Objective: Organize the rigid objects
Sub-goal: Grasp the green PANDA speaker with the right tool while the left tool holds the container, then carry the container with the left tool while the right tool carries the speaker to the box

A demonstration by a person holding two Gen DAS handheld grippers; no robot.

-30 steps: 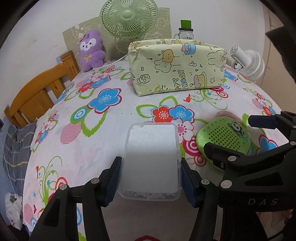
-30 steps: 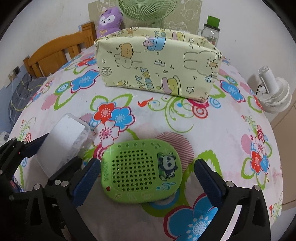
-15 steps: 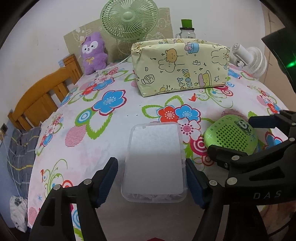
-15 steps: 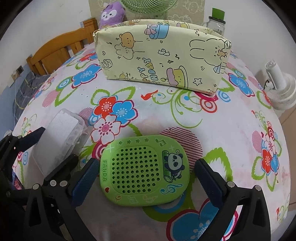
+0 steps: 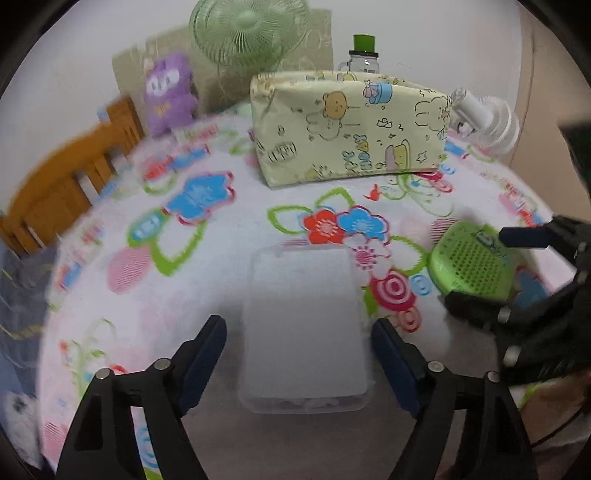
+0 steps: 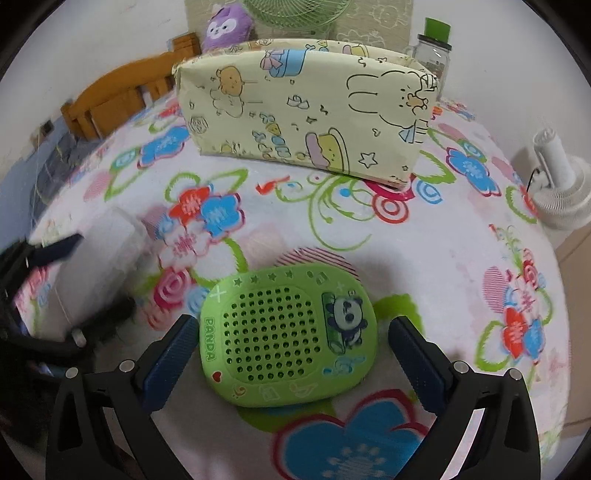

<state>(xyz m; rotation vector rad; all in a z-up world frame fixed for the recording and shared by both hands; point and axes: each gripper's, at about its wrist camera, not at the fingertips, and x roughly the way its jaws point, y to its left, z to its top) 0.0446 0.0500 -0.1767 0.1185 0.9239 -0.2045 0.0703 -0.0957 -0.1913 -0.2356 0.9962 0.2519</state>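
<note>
Clear box [image 5: 306, 328] between opening left gripper [image 5: 299, 362] pads, untouched.

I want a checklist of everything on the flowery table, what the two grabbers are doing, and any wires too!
Surface: flowery tablecloth covers the table.
Job's things: clear plastic box and green panda case lie flat, side by side; cartoon-print pouch stands behind them.
Clutter: purple plush toy, green fan, green-lidded jar at the back.
Grippers: left gripper is opening, box between its fingers, untouched; right gripper open around the panda case, gaps both sides.
Cables: thin dark wire at the white fan.
Surroundings: wooden chair, white wall.
</note>
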